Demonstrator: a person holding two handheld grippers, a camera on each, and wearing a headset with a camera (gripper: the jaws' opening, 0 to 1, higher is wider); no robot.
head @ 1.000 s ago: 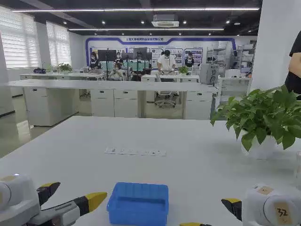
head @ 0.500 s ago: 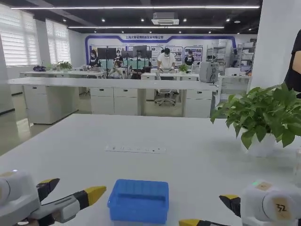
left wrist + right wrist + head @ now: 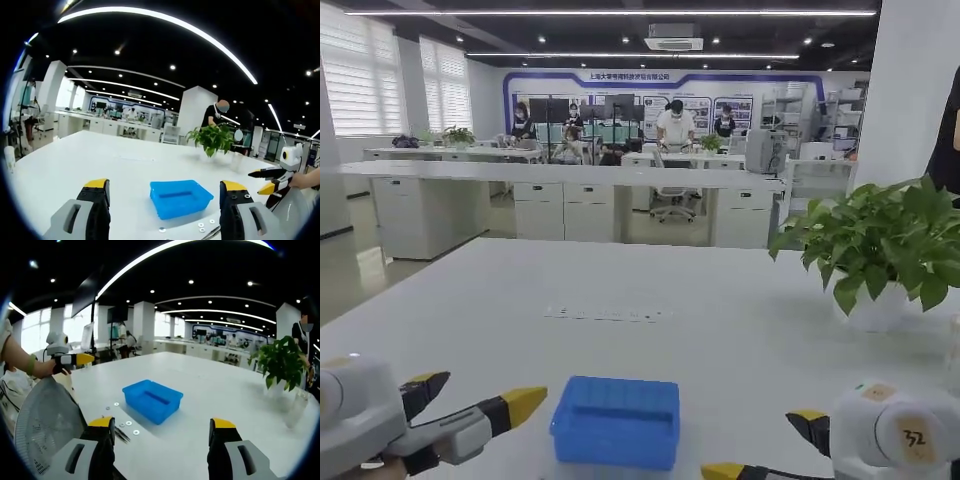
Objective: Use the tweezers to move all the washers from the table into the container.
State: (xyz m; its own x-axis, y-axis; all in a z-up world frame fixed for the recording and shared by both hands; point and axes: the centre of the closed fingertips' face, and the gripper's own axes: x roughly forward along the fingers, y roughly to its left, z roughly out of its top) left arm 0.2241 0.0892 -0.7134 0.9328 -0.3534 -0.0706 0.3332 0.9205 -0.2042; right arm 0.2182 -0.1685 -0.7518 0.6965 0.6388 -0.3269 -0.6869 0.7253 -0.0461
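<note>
Several washers (image 3: pixel 128 423) lie on the table (image 3: pixel 200 390) just beside the blue container (image 3: pixel 152 400), with the tweezers (image 3: pixel 121 435) among them. Left gripper (image 3: pixel 480 392) and right gripper (image 3: pixel 765 445) flank the container, jaws spread wide, holding nothing. Potted plant (image 3: pixel 880 240) stands well beyond the container.

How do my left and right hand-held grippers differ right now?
The left hand-held gripper is left of the blue container, jaws pointing right; the right hand-held gripper is right of it, jaws pointing left. The washers and tweezers lie by the left one's right jaw but by the right one's left jaw. Both are open, yellow-tipped and empty.
</note>
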